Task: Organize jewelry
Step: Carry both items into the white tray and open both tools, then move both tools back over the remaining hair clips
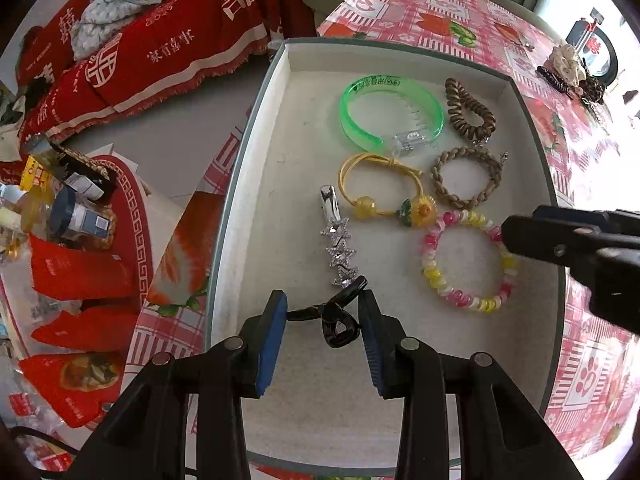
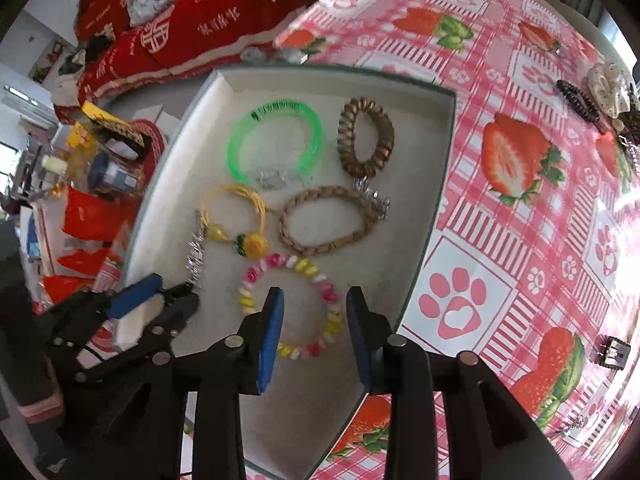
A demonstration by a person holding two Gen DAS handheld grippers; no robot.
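Note:
A shallow white tray (image 1: pixel 256 128) lies on the strawberry tablecloth. My left gripper (image 1: pixel 323 300) is over its near part, shut on a black hair clip (image 1: pixel 340 318) that spans both blue pads. Laid out in the tray are a silver star clip (image 1: pixel 338 240), a yellow flower hair tie (image 1: pixel 348 168), a green bangle (image 1: pixel 348 96), a brown spiral tie (image 1: pixel 460 108) and a braided brown ring (image 1: pixel 440 184). My right gripper (image 2: pixel 315 296) hangs open just above a pink-and-yellow spiral bracelet (image 2: pixel 248 300), which rests on the tray floor with no pad touching it.
More accessories sit on the tablecloth at the far right: a white scrunchie (image 2: pixel 608 84), a dark clip (image 2: pixel 578 100) and a small claw clip (image 2: pixel 612 354). Red packets (image 1: pixel 80 268) and bottles crowd the left side beyond the tray. A red cloth (image 1: pixel 160 40) lies behind.

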